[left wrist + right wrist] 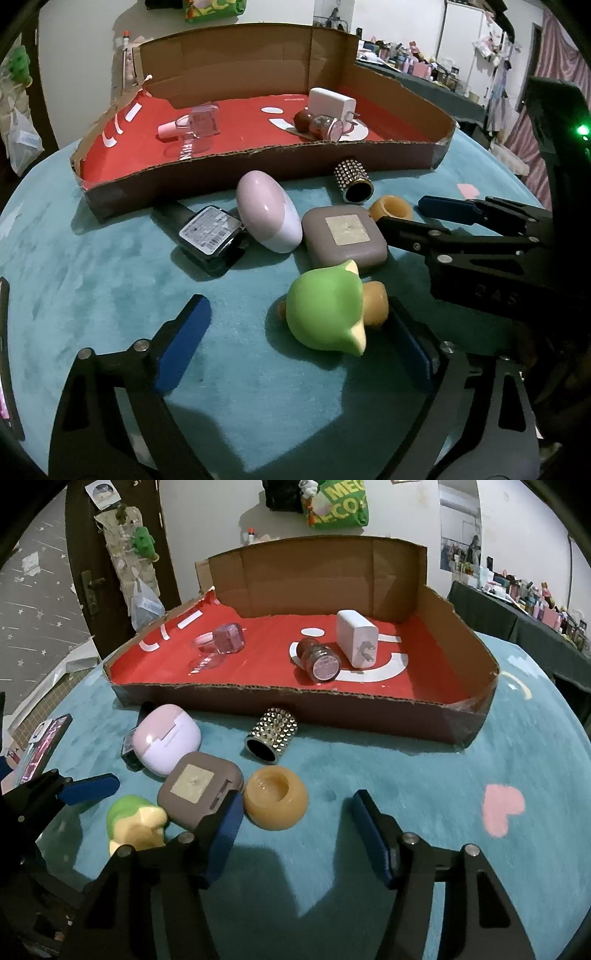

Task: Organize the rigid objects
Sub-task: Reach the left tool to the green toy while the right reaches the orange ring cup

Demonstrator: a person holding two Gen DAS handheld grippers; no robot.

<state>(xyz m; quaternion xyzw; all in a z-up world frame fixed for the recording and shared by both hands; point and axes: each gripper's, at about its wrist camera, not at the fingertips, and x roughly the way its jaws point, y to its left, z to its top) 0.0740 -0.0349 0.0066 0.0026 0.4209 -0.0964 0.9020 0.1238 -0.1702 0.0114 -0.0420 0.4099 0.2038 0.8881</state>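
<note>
A cardboard tray with a red floor holds a white charger, a small jar and a pink nail polish bottle. In front of it on the teal cloth lie a green toy, a brown square case, a pink oval case, a black bottle, an orange ring-shaped pot and a studded cylinder. My left gripper is open around the green toy. My right gripper is open beside the orange pot.
A pink heart is printed on the cloth at the right. A phone-like object lies at the table's left edge. A cluttered dark table stands behind at the right. A door with hanging bags is at the back left.
</note>
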